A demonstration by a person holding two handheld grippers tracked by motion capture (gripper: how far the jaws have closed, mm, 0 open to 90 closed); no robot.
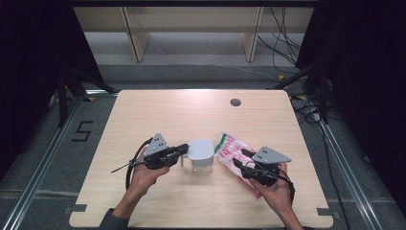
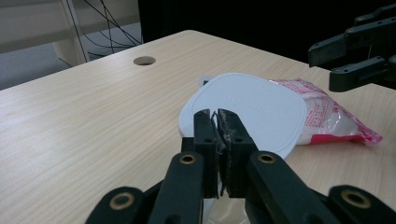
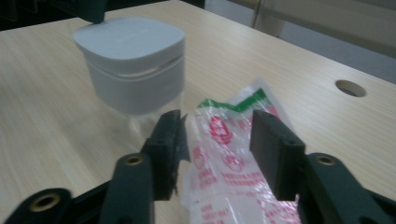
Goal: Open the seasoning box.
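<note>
Where it lies, bag [image 3: 224, 158] between right tool [image 3: 217, 135] jaws.

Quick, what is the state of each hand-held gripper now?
Left hand-held gripper: shut on the jug handle.
Right hand-held gripper: open, jaws around the bag.

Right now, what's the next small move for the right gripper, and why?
Probably finish closing the right gripper on the bag: its jaws straddle the bag's top, but the pads aren't clearly pressing it yet. The left gripper is already shut at the lidded jug.
</note>
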